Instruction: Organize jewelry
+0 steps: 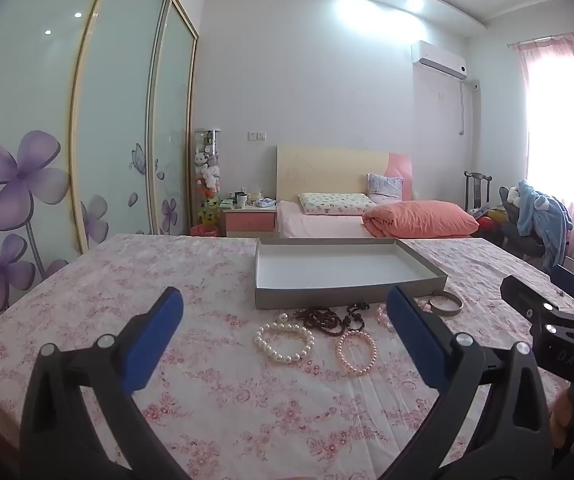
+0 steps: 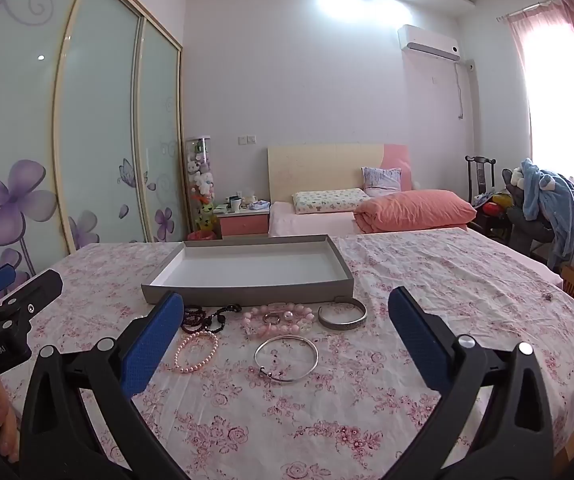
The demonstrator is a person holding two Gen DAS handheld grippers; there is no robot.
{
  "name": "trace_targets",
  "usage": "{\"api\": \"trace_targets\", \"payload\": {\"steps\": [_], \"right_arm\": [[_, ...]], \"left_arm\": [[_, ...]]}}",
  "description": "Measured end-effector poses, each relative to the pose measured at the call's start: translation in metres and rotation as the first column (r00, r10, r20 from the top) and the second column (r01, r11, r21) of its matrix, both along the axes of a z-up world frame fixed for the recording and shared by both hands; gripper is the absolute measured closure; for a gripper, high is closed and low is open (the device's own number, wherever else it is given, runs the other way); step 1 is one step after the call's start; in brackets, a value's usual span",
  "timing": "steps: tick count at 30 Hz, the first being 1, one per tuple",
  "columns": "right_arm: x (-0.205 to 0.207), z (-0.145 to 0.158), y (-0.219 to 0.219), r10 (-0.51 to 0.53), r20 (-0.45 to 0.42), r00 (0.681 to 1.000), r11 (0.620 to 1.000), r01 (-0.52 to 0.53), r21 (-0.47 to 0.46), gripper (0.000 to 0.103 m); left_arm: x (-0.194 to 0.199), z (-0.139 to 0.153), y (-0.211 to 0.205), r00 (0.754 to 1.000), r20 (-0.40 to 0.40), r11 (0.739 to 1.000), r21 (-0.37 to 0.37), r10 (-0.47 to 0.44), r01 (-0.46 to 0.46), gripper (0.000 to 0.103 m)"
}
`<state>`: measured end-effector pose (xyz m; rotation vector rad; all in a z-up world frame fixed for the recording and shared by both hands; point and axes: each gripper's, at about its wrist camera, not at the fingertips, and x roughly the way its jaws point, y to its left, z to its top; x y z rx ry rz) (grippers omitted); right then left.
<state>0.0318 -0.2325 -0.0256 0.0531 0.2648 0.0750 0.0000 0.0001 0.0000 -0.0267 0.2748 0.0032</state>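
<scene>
A shallow grey box (image 1: 265, 298) (image 2: 247, 293) with a white inside stands empty on the floral cloth. In front of it lie a white pearl bracelet (image 1: 283, 343), a pink pearl bracelet (image 1: 356, 353) (image 2: 195, 351), dark bead strings (image 1: 327, 318) (image 2: 207, 316), a pink bead bracelet (image 2: 283, 319), a wide silver cuff (image 1: 445, 305) (image 2: 342, 314) and a thin silver bangle (image 2: 286, 358). My left gripper (image 1: 287, 308) is open above the near cloth, short of the jewelry. My right gripper (image 2: 286, 308) is open, the bangle between its fingers' lines. Both are empty.
The table's floral cloth (image 2: 447, 300) reaches its edges left and right. A small metal piece (image 2: 547, 296) lies on the cloth at the far right. Behind stand a bed (image 2: 367, 216), a nightstand (image 2: 243, 220), a wardrobe (image 1: 107, 120) and a chair with clothes (image 2: 543, 204).
</scene>
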Motion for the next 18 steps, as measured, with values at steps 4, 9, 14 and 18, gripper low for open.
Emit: {"api": "trace_targets", "payload": {"steps": [4,9,14,18], "right_arm": [[0.0000,-0.0002,-0.0001,0.000,0.001,1.000,1.000,0.000,0.001,0.002],[-0.0002,0.0002,-0.0009,-0.003,0.003,1.000,1.000,0.003,0.003,0.002],[0.0001,-0.0005,-0.0005,0.000,0.000,1.000,1.000,0.000,0.001,0.002],[0.0000,-0.0003,-0.0009,0.000,0.000,1.000,1.000,0.000,0.001,0.002]], "left_arm": [[-0.0001,0.0000,0.0001,1.000,0.001,1.000,0.002,0.000,0.000,0.004],[0.0000,0.0000,-0.0002,1.000,0.000,1.000,0.003,0.000,0.000,0.004],[-0.0003,0.0000,-0.0011,1.000,-0.001,1.000,0.004,0.001,-0.001,0.004],[0.0000,0.0000,-0.0001,1.000,-0.002,1.000,0.002,0.000,0.000,0.004]]}}
